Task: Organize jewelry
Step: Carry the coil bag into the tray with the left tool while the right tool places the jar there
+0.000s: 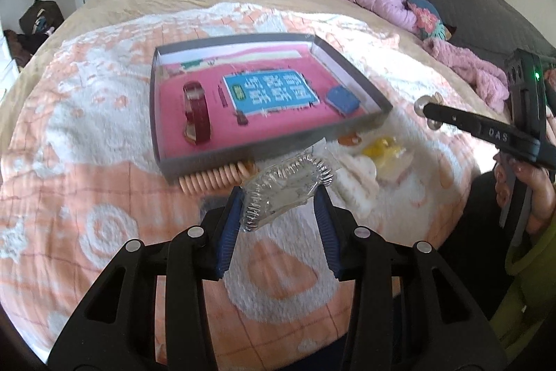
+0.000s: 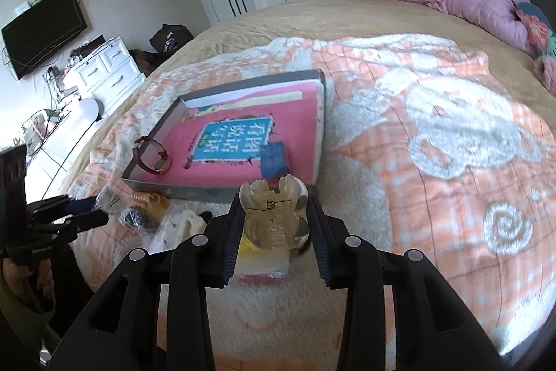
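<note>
**Both hands loaded, the tray waiting**

The shallow grey tray [image 1: 264, 141] sits on the peach-and-white blanket [image 1: 87, 162] spread over the bed, toward the foot edge. Its pink floor already carries a dark red watch [image 1: 197, 113] at one end and a small blue pouch [image 1: 342, 99] at the other. Against the tray's near wall lies a peach bead bracelet [image 1: 215, 178], with a yellow piece [image 1: 377, 146] on the blanket beside it.

The left hand-held gripper [image 1: 278, 200] is closed on a clear plastic packet of silvery chain [image 1: 285, 190], lifted just short of the tray's near wall. The right hand-held gripper [image 2: 274, 214] is closed on a translucent claw clip [image 2: 274, 211], also raised, near the same wall.

To do this well, I'd carry each piece over the wall first, lower it onto bare pink floor between watch and pouch, and only then let go. The packet looks slippery and hangs from one corner, so a slow release seems wise.
</note>
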A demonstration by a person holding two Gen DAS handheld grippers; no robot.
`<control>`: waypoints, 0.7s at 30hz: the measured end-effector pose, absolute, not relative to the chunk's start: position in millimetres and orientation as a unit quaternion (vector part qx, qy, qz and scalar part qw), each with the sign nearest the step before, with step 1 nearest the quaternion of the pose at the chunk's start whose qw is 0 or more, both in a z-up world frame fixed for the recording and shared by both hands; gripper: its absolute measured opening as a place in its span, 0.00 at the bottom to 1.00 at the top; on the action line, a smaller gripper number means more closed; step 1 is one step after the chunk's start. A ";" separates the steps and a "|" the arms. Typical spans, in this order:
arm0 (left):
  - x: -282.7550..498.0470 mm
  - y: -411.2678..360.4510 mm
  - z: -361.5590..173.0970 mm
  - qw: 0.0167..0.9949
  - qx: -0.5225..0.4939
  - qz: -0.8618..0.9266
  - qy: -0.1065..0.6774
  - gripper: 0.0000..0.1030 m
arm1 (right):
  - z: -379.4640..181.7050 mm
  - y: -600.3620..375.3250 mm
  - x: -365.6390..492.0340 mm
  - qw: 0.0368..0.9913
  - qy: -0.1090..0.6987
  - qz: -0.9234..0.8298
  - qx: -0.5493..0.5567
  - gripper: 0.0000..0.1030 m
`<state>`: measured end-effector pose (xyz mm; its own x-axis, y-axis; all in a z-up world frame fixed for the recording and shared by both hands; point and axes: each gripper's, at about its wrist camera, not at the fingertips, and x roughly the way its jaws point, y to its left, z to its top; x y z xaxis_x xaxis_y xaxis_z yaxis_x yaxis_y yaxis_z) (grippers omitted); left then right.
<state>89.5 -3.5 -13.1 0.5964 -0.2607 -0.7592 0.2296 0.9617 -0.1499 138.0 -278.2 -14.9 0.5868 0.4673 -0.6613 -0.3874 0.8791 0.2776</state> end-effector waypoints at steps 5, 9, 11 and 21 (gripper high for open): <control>108.1 -4.6 -7.9 0.896 -0.018 -0.133 0.422 0.32 | -11.0 -268.3 147.1 0.890 0.380 0.249 0.046 0.34; 125.5 -2.8 -8.3 0.898 -0.020 -0.123 0.423 0.32 | -9.1 -263.1 155.1 0.890 0.377 0.253 0.044 0.34; 134.0 -1.6 -9.7 0.897 -0.018 -0.120 0.424 0.32 | -8.5 -260.5 159.1 0.891 0.376 0.253 0.042 0.34; 166.9 -3.2 -26.0 0.891 -0.004 -0.115 0.440 0.32 | -16.7 -251.6 177.7 0.888 0.382 0.253 0.034 0.34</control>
<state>166.9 -3.2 -26.0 0.5867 -0.2093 -0.7823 0.2014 0.9734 -0.1094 177.7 -251.6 -16.7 0.5794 0.4753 -0.6621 -0.4236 0.8696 0.2537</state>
